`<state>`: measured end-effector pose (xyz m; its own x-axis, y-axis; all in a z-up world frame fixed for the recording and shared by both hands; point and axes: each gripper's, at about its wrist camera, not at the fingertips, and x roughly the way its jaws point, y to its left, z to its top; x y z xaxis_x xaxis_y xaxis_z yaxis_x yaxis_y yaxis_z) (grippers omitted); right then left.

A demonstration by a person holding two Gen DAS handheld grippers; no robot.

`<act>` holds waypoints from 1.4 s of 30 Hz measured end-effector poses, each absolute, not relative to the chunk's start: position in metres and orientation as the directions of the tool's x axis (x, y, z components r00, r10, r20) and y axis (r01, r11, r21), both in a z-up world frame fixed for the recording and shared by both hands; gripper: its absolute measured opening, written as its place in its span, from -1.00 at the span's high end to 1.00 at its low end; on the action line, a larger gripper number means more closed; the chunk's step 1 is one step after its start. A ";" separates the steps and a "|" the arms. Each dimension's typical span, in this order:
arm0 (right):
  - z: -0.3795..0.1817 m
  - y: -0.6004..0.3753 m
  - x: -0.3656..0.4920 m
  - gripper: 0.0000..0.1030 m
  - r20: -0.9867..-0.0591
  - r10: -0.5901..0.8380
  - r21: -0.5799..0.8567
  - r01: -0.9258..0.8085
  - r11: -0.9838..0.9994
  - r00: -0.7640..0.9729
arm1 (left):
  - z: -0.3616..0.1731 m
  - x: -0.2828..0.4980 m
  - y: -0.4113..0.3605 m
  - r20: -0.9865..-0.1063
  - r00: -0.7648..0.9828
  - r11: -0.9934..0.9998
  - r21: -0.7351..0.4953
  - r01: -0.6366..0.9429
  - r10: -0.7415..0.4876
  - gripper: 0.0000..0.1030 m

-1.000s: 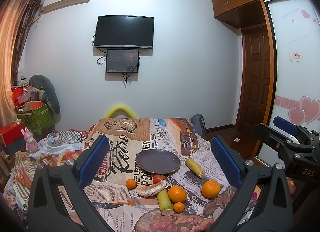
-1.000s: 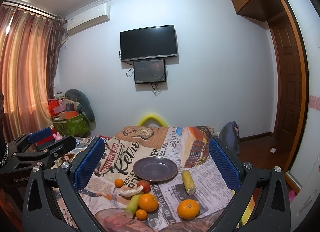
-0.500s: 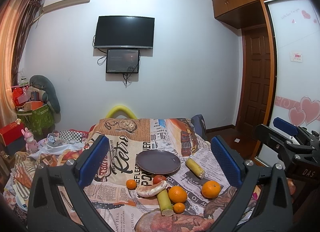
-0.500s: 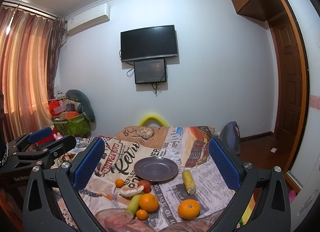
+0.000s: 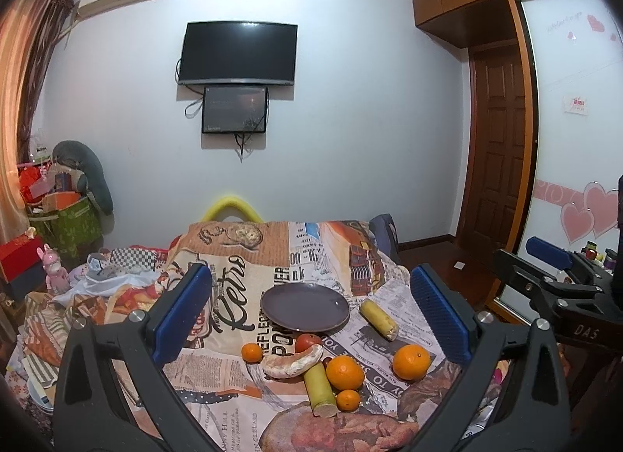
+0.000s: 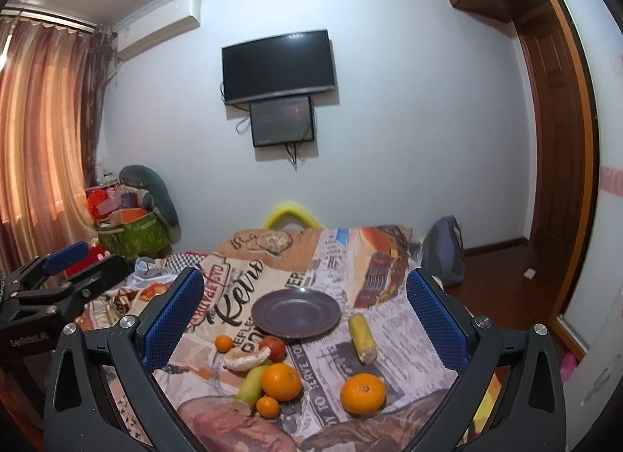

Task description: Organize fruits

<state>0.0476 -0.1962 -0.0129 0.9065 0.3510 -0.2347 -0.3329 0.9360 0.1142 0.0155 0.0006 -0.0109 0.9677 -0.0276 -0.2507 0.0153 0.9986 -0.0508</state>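
An empty dark plate (image 5: 305, 307) (image 6: 296, 313) lies on the newspaper-print cloth. In front of it lie two large oranges (image 5: 345, 373) (image 5: 411, 362), two small oranges (image 5: 252, 353) (image 5: 348, 400), a red tomato (image 5: 306, 341), a pale banana (image 5: 293, 361), a green stalk piece (image 5: 319, 387) and a yellow corn cob (image 5: 378, 319). My left gripper (image 5: 311, 315) is open and empty, held above the near table edge. My right gripper (image 6: 305, 319) is open and empty, beside it on the right.
The cloth-covered table (image 5: 241, 257) has a yellow chair back (image 5: 232, 207) behind it. Clutter and a green box (image 5: 66, 218) stand at the left. A backpack (image 6: 444, 249) and a wooden door (image 5: 494, 140) are at the right.
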 end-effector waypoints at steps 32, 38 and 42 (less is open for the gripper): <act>-0.162 -0.226 0.150 -0.46 -0.710 0.286 0.139 -0.270 0.953 0.643 | -0.183 0.170 -0.031 -0.766 0.625 0.989 -0.098 0.113 -0.148 -0.35; -0.175 -0.222 0.160 -0.46 -0.735 0.315 0.163 -0.295 0.941 0.600 | -0.197 0.182 -0.046 -0.791 0.594 0.987 -0.083 0.137 -0.149 -0.35; -0.185 -0.219 0.167 -0.46 -0.753 0.330 0.179 -0.305 0.935 0.569 | -0.202 0.189 -0.053 -0.798 0.587 0.987 -0.060 0.149 -0.137 -0.35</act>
